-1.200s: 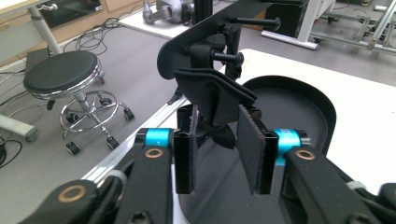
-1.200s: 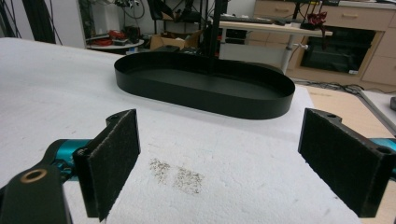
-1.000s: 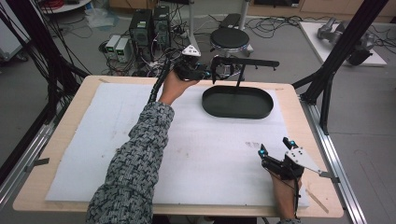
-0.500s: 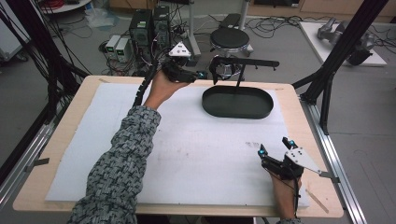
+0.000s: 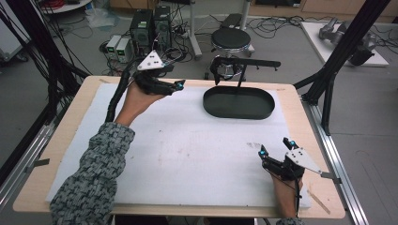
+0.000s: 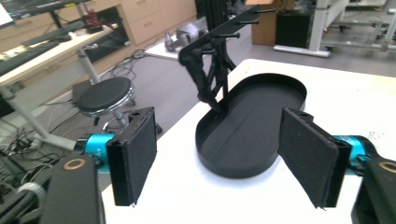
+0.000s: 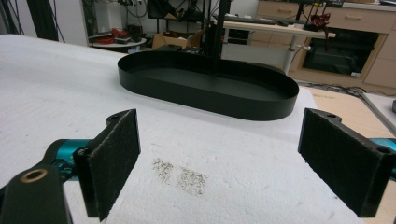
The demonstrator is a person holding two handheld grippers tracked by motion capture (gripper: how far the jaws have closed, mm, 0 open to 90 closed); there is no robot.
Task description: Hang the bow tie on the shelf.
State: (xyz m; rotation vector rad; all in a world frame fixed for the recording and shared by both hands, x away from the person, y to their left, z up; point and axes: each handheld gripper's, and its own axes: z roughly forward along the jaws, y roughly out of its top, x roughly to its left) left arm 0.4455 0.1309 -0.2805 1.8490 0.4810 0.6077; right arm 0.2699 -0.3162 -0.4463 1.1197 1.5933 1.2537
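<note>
A black oval tray (image 5: 239, 112) lies at the back right of the white foam sheet (image 5: 187, 150). From its far rim rises a black rack (image 5: 239, 65) with a peg bar. My left gripper (image 5: 178, 86) hovers left of the tray, pointing toward it. Its jaws have just been opening and nothing is between them. In the left gripper view the tray (image 6: 252, 135) and rack (image 6: 210, 60) lie beyond the gripper (image 6: 217, 116). My right gripper (image 5: 275, 146) rests near the front right, open and empty. In the right gripper view it (image 7: 222, 121) faces the tray (image 7: 205, 88).
Dark specks (image 7: 180, 175) mark the foam just ahead of the right gripper. A stool (image 5: 230, 40) and computer cases (image 5: 150, 28) stand on the floor behind the table. Black frame posts (image 5: 338, 61) rise at the right rear corner.
The left hand has drawn away from the rack toward the left and slightly up, and its jaws have opened. The right hand has stayed put.
</note>
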